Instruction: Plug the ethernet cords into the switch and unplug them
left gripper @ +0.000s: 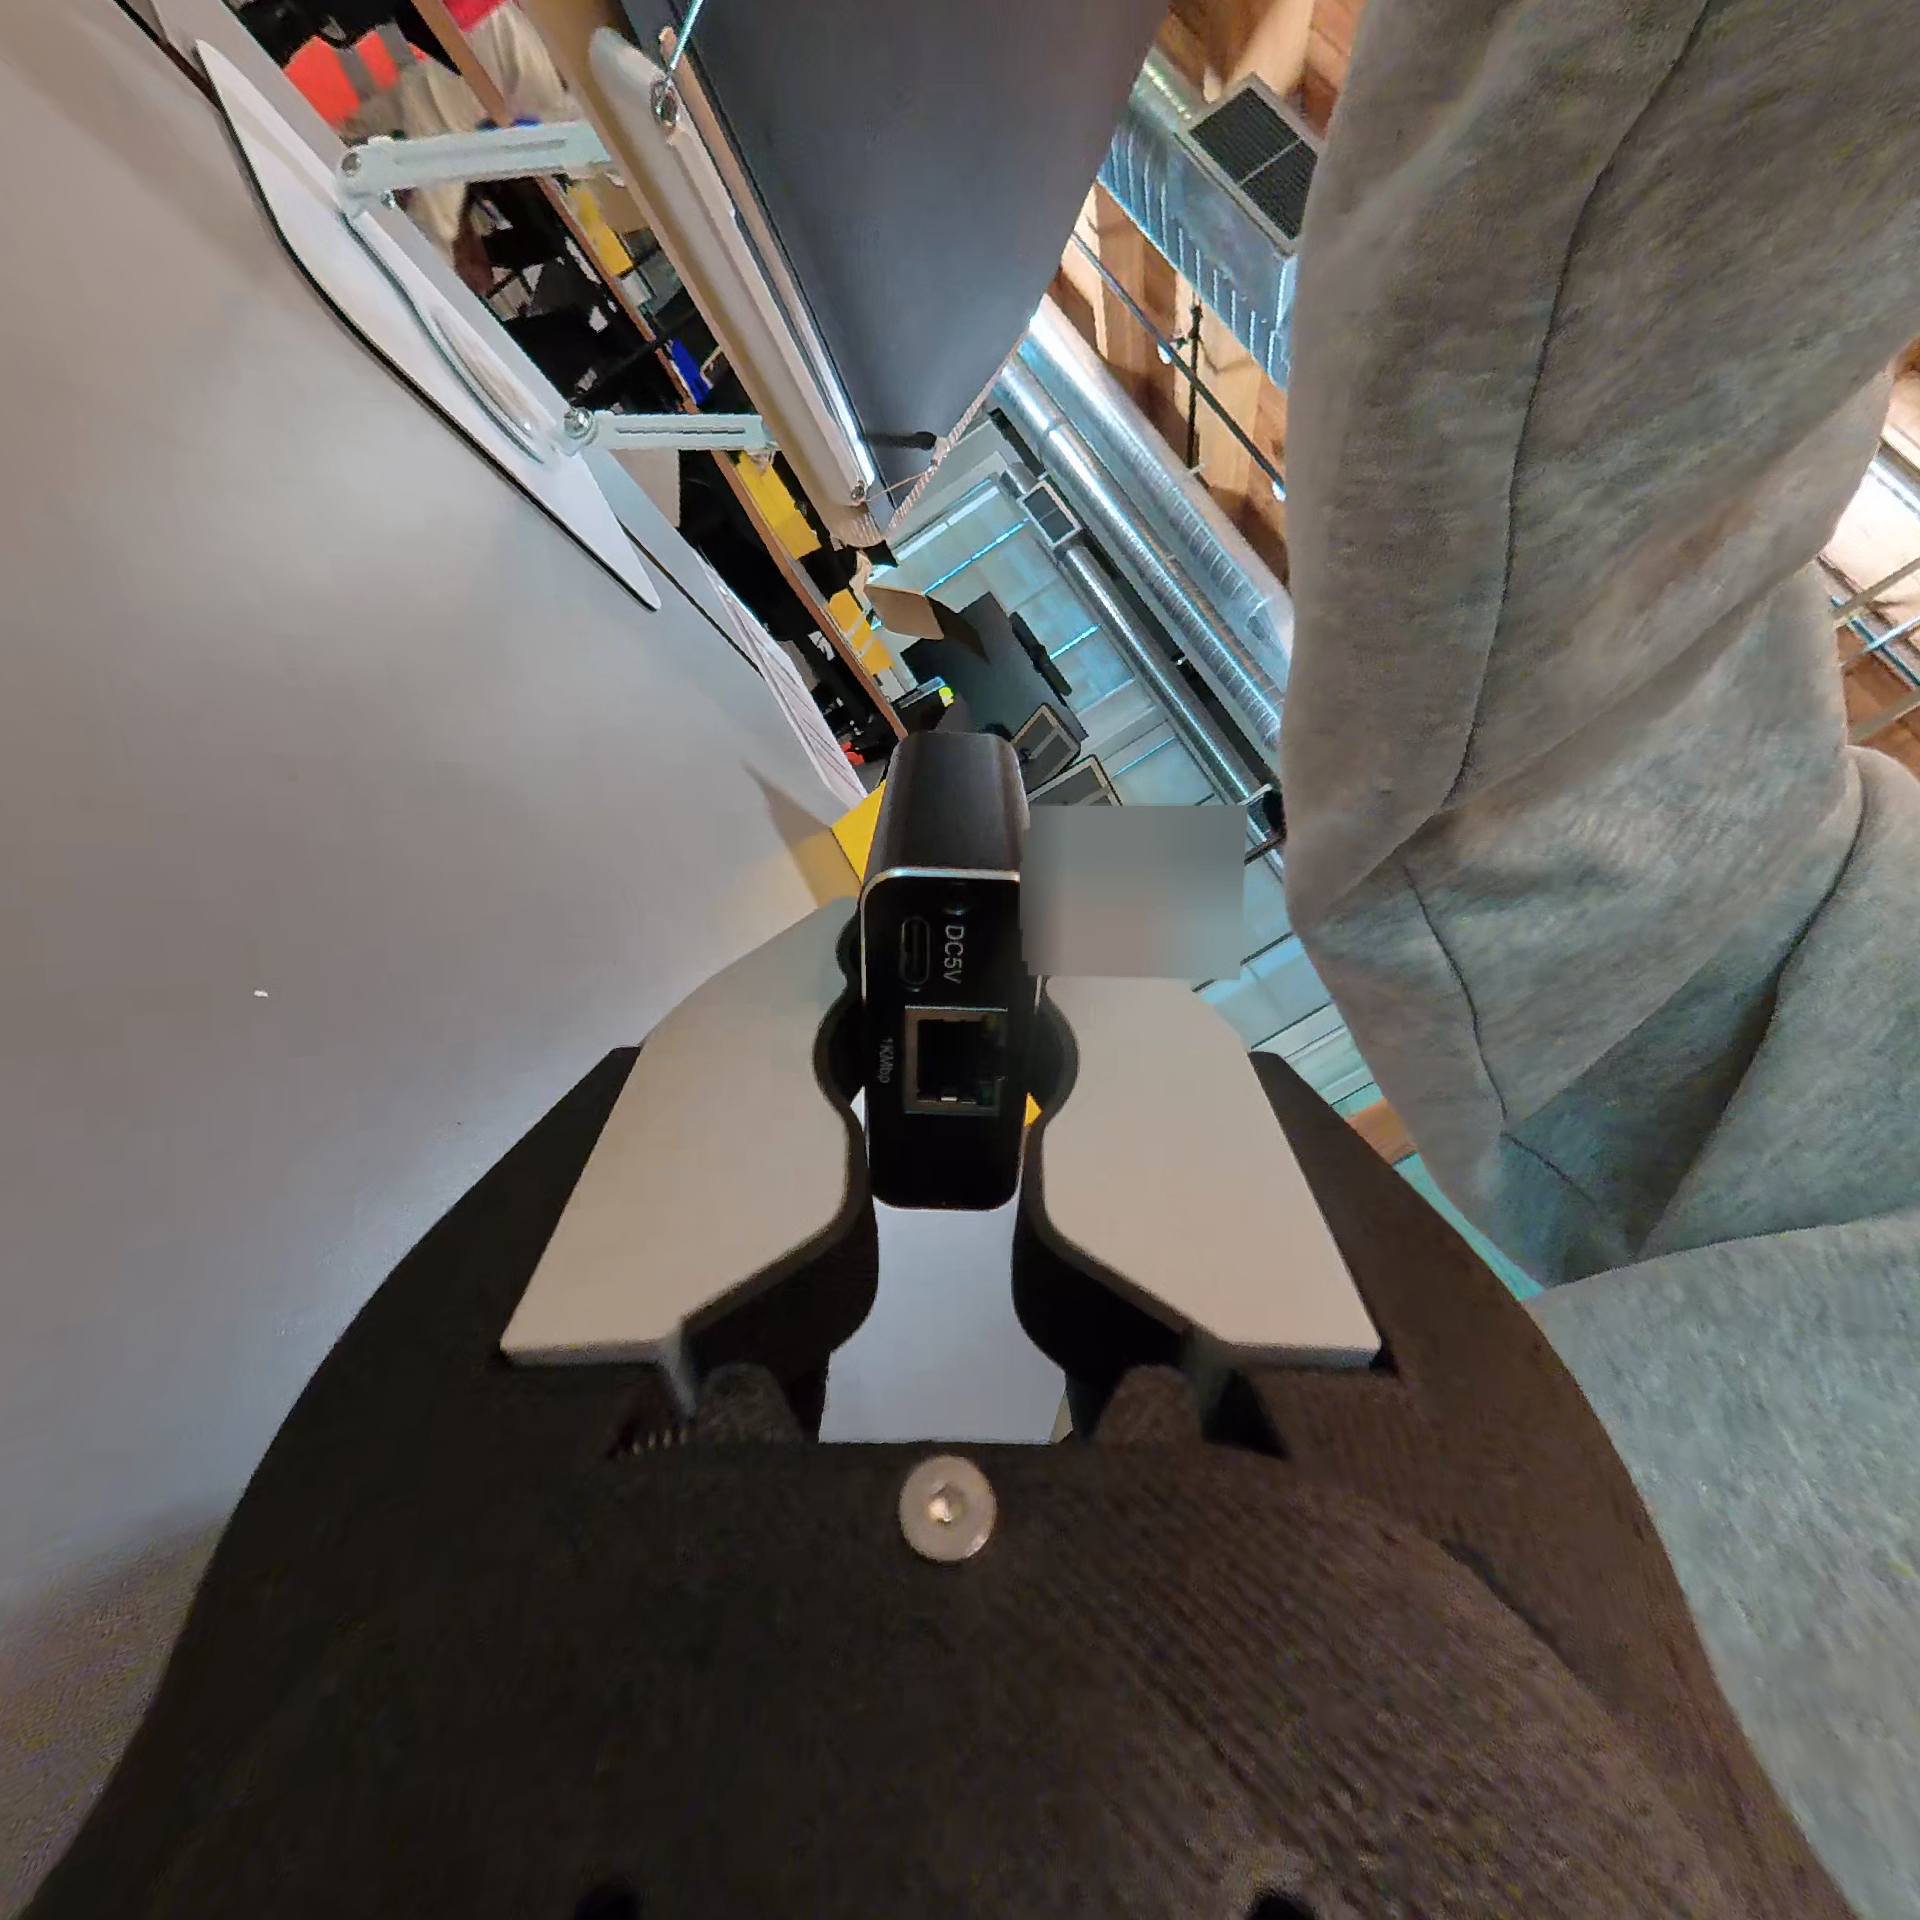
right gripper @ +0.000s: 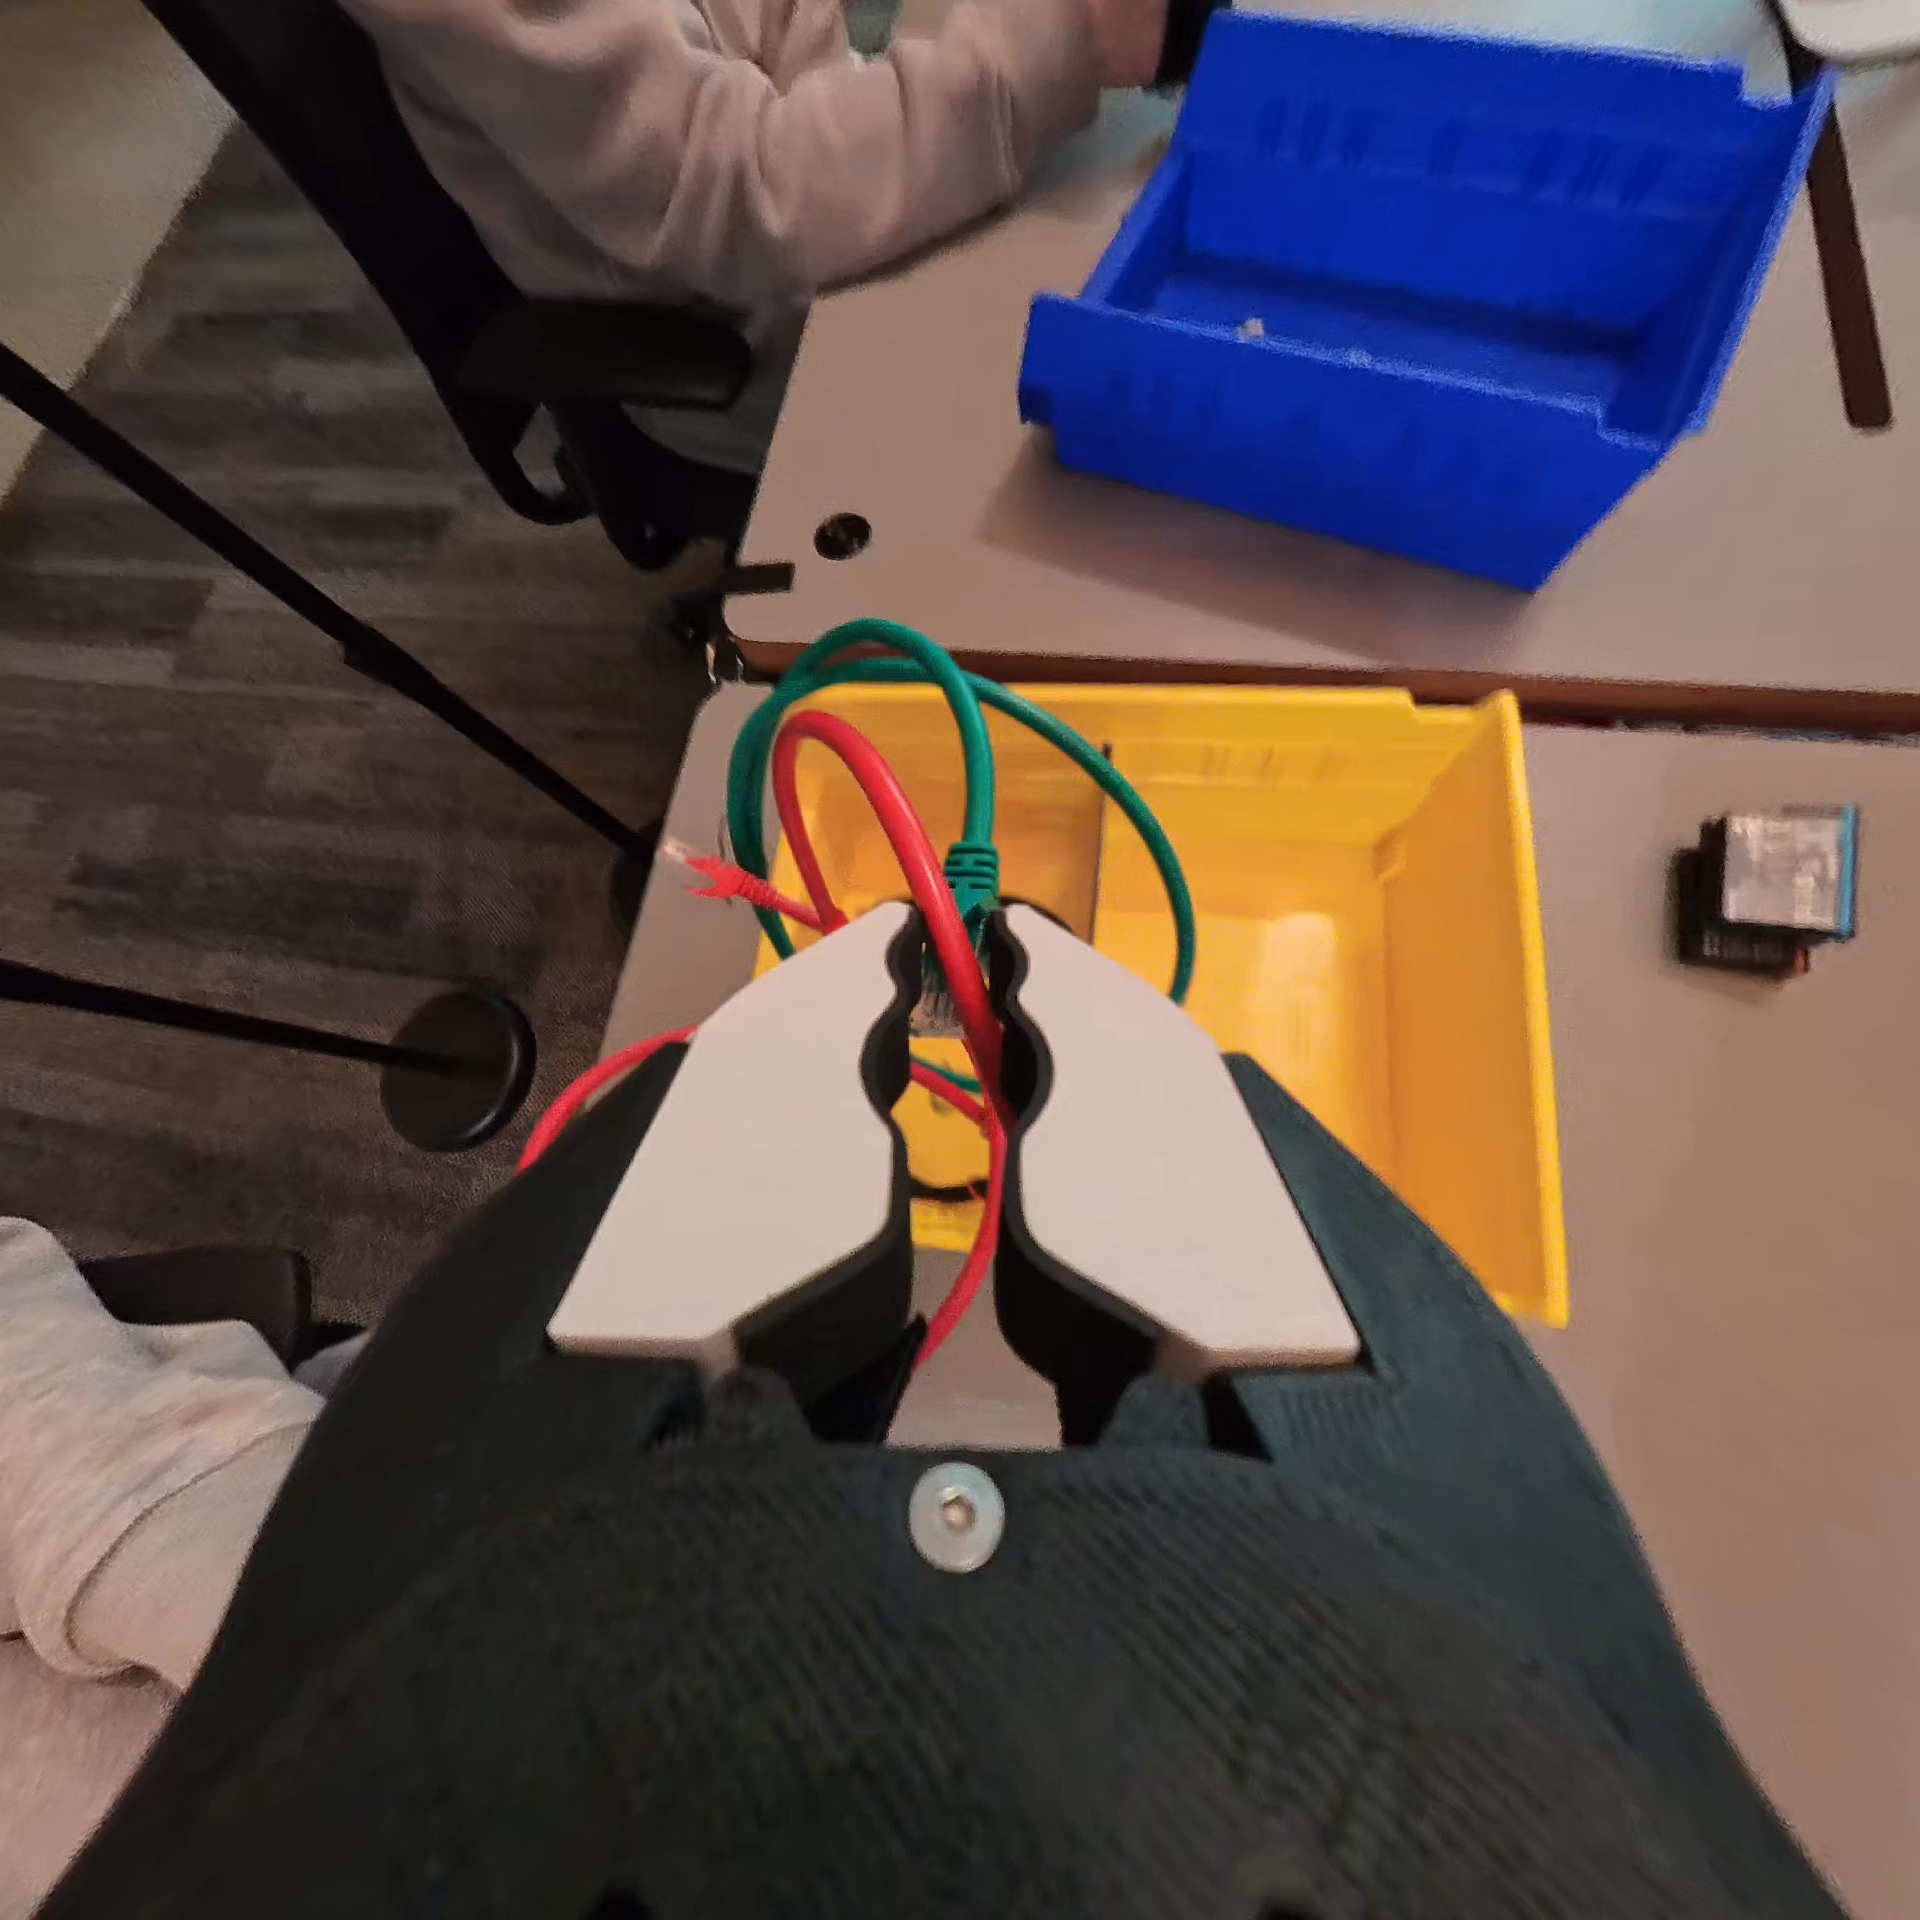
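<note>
The yellow bin [right gripper: 1455,935] sits on the table [right gripper: 1714,1351], with the blue bin [right gripper: 1403,312] beyond it. The red cord [right gripper: 831,769] and green cord [right gripper: 1143,821] loop over the yellow bin, neither plugged in, so by my reading the task is barely begun: every plugging and unplugging remains.

The switch [left gripper: 940,997] is lifted off the table, its ethernet port facing the camera and empty. The left gripper [left gripper: 945,1039] is closed snugly on its sides. The right gripper [right gripper: 951,997] is nearly closed, pinching the green cord's plug; the red cord also runs through the gap, though blur leaves it unclear whether it is clamped too.
</note>
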### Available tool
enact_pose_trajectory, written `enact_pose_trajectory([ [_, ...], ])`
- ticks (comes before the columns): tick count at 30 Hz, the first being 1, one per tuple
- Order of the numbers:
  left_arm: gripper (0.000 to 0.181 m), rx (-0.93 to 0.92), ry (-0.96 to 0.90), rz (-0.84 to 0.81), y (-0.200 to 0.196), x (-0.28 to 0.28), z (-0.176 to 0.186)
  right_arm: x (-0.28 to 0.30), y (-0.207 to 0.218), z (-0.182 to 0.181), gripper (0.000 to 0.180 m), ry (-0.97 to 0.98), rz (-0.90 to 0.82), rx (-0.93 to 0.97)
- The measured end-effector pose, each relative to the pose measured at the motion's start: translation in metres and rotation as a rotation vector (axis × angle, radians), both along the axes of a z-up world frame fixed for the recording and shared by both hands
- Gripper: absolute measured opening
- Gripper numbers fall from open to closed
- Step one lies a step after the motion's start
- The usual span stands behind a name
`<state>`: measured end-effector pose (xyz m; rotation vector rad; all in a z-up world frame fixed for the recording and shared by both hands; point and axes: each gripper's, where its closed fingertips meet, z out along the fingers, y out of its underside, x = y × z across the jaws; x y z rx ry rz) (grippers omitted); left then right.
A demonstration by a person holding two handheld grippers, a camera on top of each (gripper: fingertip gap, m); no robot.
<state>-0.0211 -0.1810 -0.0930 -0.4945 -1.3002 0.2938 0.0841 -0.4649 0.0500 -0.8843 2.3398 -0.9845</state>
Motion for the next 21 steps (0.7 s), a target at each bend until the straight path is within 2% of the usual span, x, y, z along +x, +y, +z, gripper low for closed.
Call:
enact_pose_trajectory([
  [4,0.025,0.003,-0.006,-0.008,0.003,-0.002,-0.002,-0.006,0.004,-0.026,0.012,0.012,-0.009,0.052],
  [11,0.024,0.013,-0.002,-0.001,0.000,0.000,-0.002,0.002,0.003,-0.006,0.012,-0.114,0.003,0.012],
  [18,0.025,0.032,0.005,-0.005,0.000,0.000,-0.001,-0.002,0.005,-0.024,0.014,-0.059,-0.007,0.130],
  [21,0.024,0.032,0.005,-0.003,-0.001,0.001,-0.001,-0.003,0.000,-0.027,0.013,-0.063,-0.023,0.117],
])
